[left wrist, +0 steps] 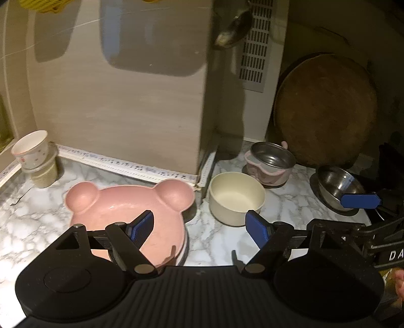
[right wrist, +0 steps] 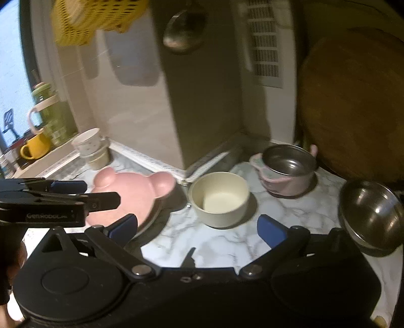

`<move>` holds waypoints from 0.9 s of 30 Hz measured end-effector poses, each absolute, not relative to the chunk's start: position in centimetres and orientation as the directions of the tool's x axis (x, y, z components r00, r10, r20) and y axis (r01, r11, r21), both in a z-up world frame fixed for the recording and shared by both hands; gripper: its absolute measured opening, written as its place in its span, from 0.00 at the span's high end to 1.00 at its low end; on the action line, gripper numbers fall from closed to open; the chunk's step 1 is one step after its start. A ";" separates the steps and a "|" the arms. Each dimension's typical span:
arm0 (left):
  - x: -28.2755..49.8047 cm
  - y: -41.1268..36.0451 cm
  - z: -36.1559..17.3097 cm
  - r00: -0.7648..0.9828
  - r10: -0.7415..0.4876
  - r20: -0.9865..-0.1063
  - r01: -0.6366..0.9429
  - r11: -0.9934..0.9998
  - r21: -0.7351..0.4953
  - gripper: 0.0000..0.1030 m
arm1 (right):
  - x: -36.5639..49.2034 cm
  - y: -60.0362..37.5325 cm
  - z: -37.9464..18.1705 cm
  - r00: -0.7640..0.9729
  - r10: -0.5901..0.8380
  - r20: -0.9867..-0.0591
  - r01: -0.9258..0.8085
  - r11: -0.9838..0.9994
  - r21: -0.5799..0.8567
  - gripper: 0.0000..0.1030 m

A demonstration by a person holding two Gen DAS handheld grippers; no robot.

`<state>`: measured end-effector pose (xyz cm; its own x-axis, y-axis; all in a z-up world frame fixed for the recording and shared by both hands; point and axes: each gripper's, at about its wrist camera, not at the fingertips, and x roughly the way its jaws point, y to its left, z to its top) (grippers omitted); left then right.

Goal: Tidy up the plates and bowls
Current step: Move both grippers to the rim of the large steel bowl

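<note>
Left wrist view: the left gripper (left wrist: 199,227) has its jaws spread wide with nothing between the blue pads; bare marble countertop (left wrist: 214,242) shows in the gap. Its left pad (left wrist: 141,228) overlaps the pink bear-shaped plate (left wrist: 126,209) in the picture; contact cannot be confirmed. The plate lies flat with its two ears pointing away from the camera toward the beige cabinet panel (left wrist: 126,101); its near rim is hidden behind the gripper body. A second rim shows under the plate's right edge, so it seems to sit on another dish; that dish is mostly hidden.

Right wrist view: the right gripper (right wrist: 199,227) is also fully spread and empty, over bare counter. Just beyond the gap stands the cream bowl (right wrist: 219,198), upright, mouth up, round with no long axis. Beyond it to the right stands the pink-and-steel bowl (right wrist: 287,171), upright, one small handle pointing toward the round wooden board (right wrist: 353,108) leaning behind it. At the right edge the steel bowl (right wrist: 371,214) sits tilted, mouth facing the camera side; its lower rim is cut off by the gripper arm. All four dishes stand apart from one another.

At the far left, stacked cups (right wrist: 92,148) stand by the wall. A ladle (right wrist: 181,32) and a yellow basket (right wrist: 96,20) hang above, blurred and partly cropped.
</note>
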<state>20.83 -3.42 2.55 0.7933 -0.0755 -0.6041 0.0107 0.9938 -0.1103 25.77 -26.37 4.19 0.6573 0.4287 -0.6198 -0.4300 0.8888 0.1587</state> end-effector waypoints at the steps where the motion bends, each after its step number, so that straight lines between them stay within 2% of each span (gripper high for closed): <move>1: 21.1 -3.7 2.5 0.795 -0.080 -0.602 0.018 0.994 -0.108 0.22 | 25.9 -26.9 4.1 0.661 0.422 -0.621 -0.419 0.893 0.162 0.01; 3: 21.5 -4.2 2.4 0.796 -0.087 -0.600 0.029 0.994 -0.105 0.14 | 26.1 -27.9 3.9 0.667 0.408 -0.623 -0.394 0.903 0.169 0.01; 5: 22.0 -4.8 2.3 0.797 -0.108 -0.594 0.048 0.992 -0.116 0.02 | 26.4 -29.0 3.7 0.675 0.391 -0.626 -0.372 0.913 0.168 0.01; 6: 22.1 -5.0 2.3 0.800 -0.121 -0.588 0.058 0.990 -0.125 0.01 | 26.5 -29.5 3.6 0.680 0.379 -0.627 -0.359 0.919 0.165 0.01; 15: 25.9 -9.4 1.5 0.766 -0.207 -0.609 0.136 0.978 -0.160 0.01 | 28.2 -35.7 1.8 0.723 0.198 -0.662 -0.163 0.980 0.115 0.01; 20: 28.5 -13.3 0.8 0.756 -0.232 -0.612 0.193 0.973 -0.130 0.01 | 29.2 -39.2 0.3 0.714 0.089 -0.694 -0.028 0.995 0.099 0.02; 27: 32.7 -19.1 -0.7 0.718 -0.299 -0.628 0.291 0.949 -0.119 0.01 | 30.7 -42.7 -1.1 0.697 -0.011 -0.717 0.118 0.988 0.100 0.12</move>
